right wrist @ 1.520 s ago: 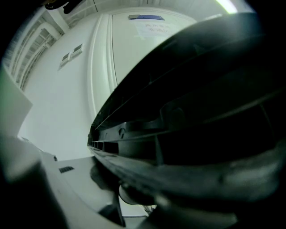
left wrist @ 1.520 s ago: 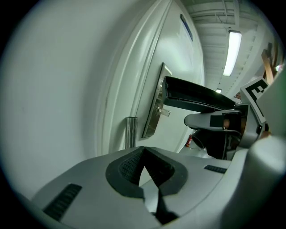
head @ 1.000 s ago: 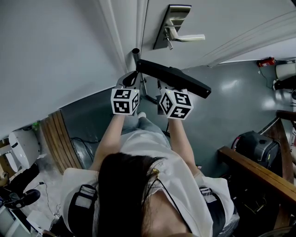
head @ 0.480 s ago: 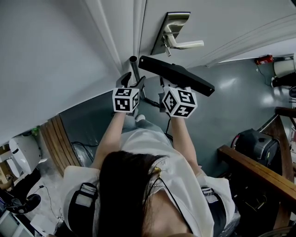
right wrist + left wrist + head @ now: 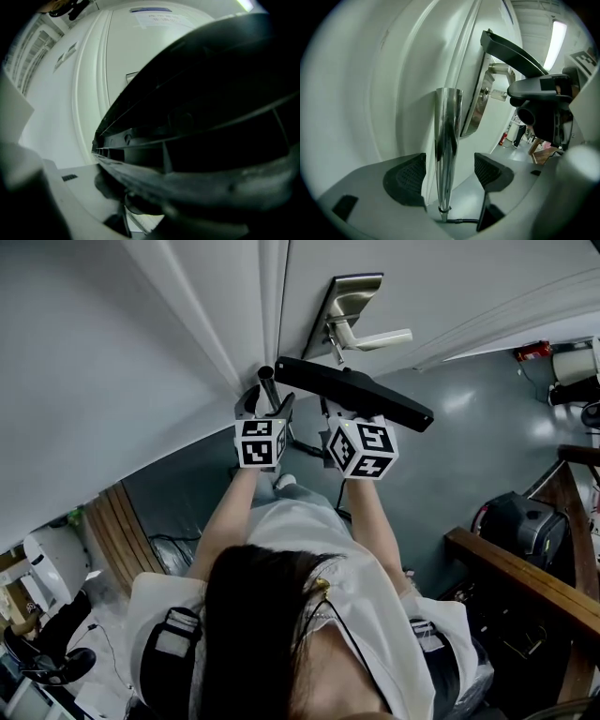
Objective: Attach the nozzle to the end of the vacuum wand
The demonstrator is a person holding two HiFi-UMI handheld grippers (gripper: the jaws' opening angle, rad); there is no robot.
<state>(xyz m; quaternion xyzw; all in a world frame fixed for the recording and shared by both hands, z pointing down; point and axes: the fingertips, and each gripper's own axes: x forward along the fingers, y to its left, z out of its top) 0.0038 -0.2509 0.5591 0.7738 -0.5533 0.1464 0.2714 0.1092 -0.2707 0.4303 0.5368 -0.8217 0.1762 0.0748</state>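
Note:
A shiny metal vacuum wand stands upright by the door frame, its open top end showing in the head view. My left gripper straddles the wand; its jaws are opening and both pads stand off the tube. The black floor nozzle is held level just right of the wand's top, with my right gripper shut on its neck. In the left gripper view the nozzle hangs at the upper right, its round socket facing me. In the right gripper view the nozzle's underside fills most of the picture.
A white door with a metal lever handle rises right behind the wand. A wooden rail and a black case stand at the right. Wooden slats lie at the left, with clutter on the floor below them.
My left gripper's jaws have spread apart off the wand, and that hand has slid a little down the tube. The right gripper still holds the nozzle and has shifted slightly.

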